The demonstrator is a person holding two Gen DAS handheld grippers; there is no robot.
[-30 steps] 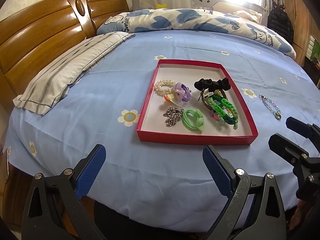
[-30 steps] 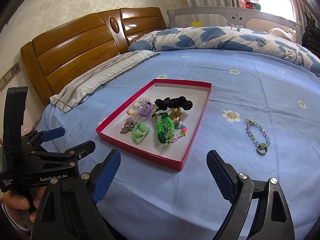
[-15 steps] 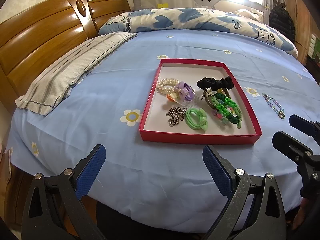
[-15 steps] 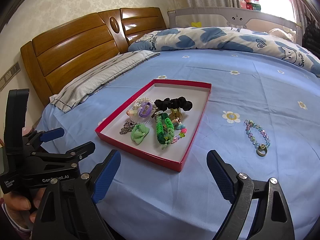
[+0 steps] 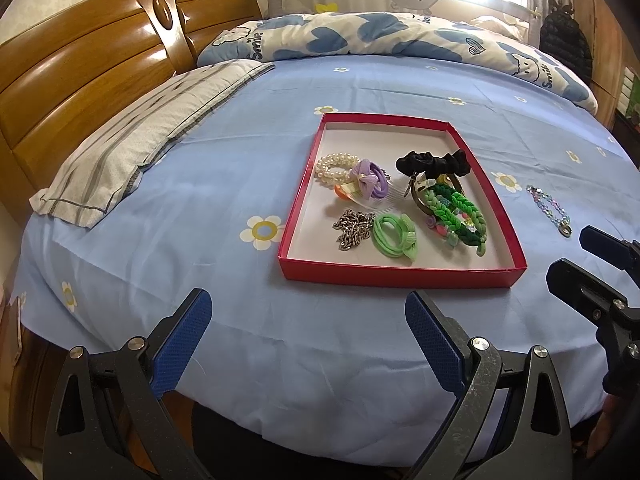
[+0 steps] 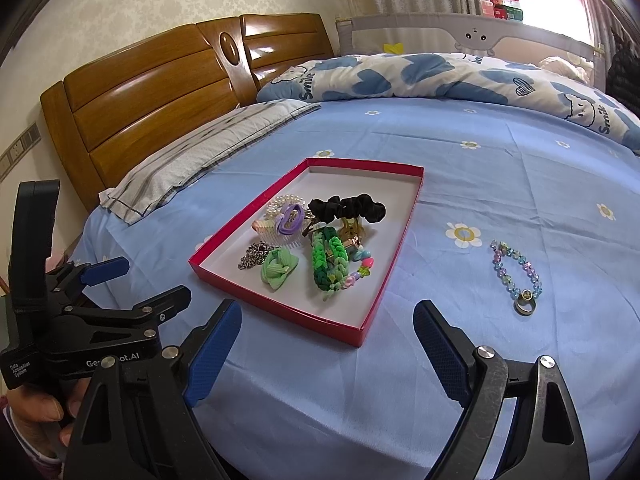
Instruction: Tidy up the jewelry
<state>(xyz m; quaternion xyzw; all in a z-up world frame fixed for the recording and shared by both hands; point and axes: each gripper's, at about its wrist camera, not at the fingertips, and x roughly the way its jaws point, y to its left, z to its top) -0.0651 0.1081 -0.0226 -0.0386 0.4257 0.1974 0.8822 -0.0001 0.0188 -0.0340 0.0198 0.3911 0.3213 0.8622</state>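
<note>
A shallow red box (image 5: 400,276) (image 6: 280,304) lies on the blue bedsheet. Inside it are a pearl bracelet (image 5: 334,166), a purple hair tie (image 5: 370,180), a black scrunchie (image 5: 432,162) (image 6: 348,208), a silver chain (image 5: 352,228), a green hair tie (image 5: 394,236) (image 6: 278,268) and a green braided band (image 5: 456,214) (image 6: 328,264). A pastel bead bracelet (image 5: 548,210) (image 6: 516,274) lies on the sheet to the right of the box. My left gripper (image 5: 306,332) and my right gripper (image 6: 328,340) hover open near the bed's front edge, holding nothing.
A striped grey pillow (image 5: 144,140) lies at the left by the wooden headboard (image 5: 80,80). A rolled blue-and-white quilt (image 5: 380,38) runs along the far side. A hand (image 6: 36,412) holds the left gripper handle. The bed edge drops away just below both grippers.
Both views have drifted only slightly; the box sits a little farther right in the left wrist view. Both grippers stay open and nothing has been touched.
</note>
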